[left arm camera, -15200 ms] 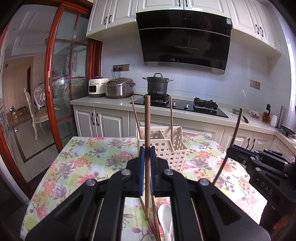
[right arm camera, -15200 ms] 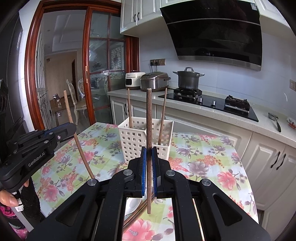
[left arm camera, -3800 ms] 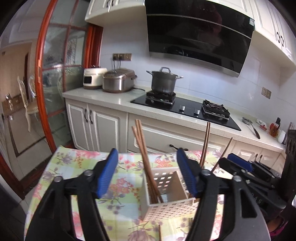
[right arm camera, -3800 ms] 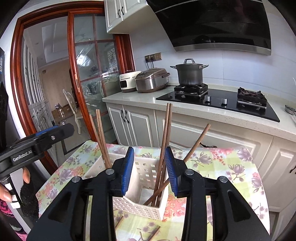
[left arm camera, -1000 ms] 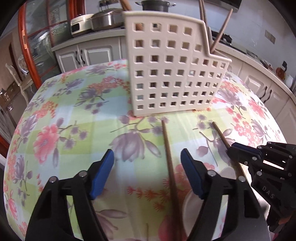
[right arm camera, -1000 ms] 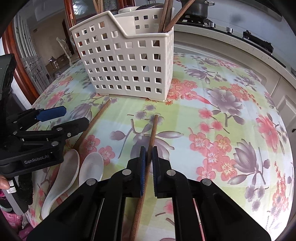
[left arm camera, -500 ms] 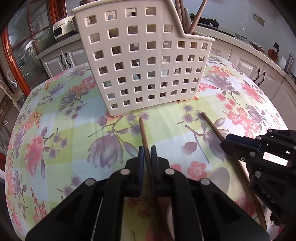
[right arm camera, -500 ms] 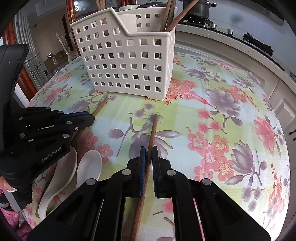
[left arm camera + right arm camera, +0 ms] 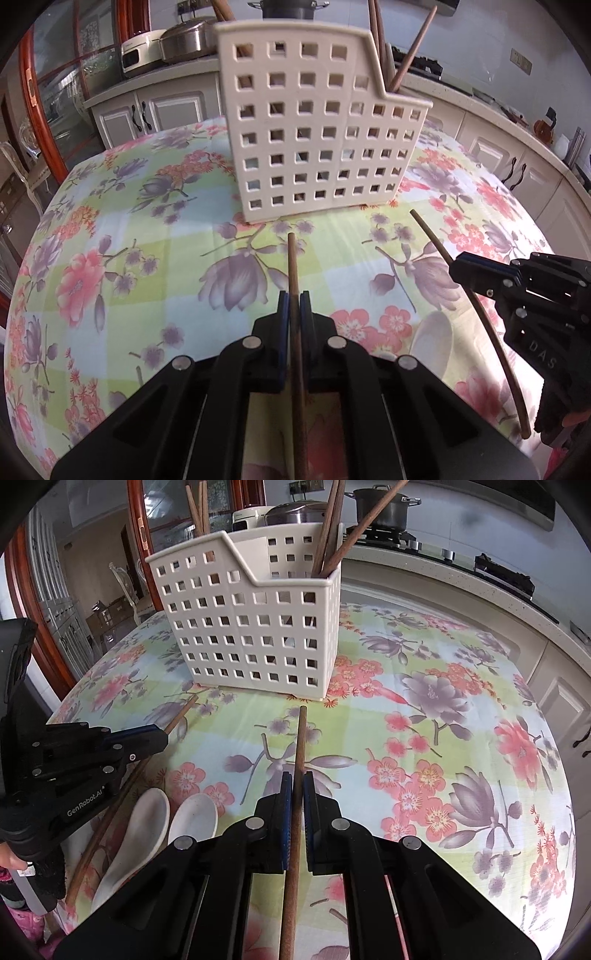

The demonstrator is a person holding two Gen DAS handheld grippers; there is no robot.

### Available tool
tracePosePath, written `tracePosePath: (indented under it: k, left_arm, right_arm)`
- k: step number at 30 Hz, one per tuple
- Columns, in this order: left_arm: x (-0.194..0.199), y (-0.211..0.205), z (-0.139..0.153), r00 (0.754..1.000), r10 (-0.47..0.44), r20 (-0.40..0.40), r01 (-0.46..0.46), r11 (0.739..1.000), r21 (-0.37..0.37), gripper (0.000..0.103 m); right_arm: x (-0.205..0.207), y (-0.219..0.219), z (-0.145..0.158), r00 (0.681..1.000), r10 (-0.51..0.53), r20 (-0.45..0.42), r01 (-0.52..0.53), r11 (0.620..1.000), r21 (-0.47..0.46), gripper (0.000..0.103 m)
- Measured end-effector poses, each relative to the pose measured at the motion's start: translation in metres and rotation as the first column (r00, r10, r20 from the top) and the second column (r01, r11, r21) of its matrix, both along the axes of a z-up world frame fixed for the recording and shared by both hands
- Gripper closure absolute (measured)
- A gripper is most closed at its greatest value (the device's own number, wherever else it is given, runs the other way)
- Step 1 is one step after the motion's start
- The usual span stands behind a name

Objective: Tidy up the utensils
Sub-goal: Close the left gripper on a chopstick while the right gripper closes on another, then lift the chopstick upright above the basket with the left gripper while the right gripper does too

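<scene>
Each claw, left claw (image 9: 291,308) and right claw (image 9: 296,788), pinches a brown wooden chopstick (image 9: 292,266) off the floral-clothed desk (image 9: 461,738); next, likely lift both into the white perforated plastic basket (image 9: 255,635) mid-desk.

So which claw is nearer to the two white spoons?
Left. The left claw hangs right above the spoons; the right claw is off to their right, apart.
</scene>
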State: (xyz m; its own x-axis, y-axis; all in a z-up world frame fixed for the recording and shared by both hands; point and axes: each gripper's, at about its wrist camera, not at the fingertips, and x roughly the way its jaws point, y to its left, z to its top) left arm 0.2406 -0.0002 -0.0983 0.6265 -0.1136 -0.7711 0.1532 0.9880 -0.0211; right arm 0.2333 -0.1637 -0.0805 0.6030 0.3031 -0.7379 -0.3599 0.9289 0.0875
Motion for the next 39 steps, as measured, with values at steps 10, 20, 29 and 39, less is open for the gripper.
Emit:
tracePosePath:
  k: [10, 20, 29, 39]
  left_arm:
    - [-0.040, 0.011, 0.045, 0.991, 0.032, 0.129, -0.028, 0.999, -0.035, 0.097]
    - [-0.075, 0.001, 0.079, 0.975, 0.030, 0.218, -0.025, 0.999, -0.024, 0.097]
    - [-0.101, 0.000, 0.100, 0.957, 0.033, 0.288, -0.026, 0.999, -0.027, 0.097]
    - [-0.124, 0.002, 0.121, 0.930, 0.042, 0.364, -0.030, 0.999, -0.039, 0.097]
  right_arm:
    - [-0.026, -0.007, 0.039, 0.995, 0.006, 0.104, -0.012, 0.998, 0.059, 0.097]
    - [-0.058, -0.011, 0.070, 0.982, 0.018, 0.190, -0.033, 0.996, 0.077, 0.097]
    - [-0.080, -0.010, 0.090, 0.967, 0.034, 0.253, -0.059, 0.994, 0.091, 0.097]
    - [-0.098, -0.010, 0.110, 0.949, 0.045, 0.313, -0.080, 0.992, 0.099, 0.097]
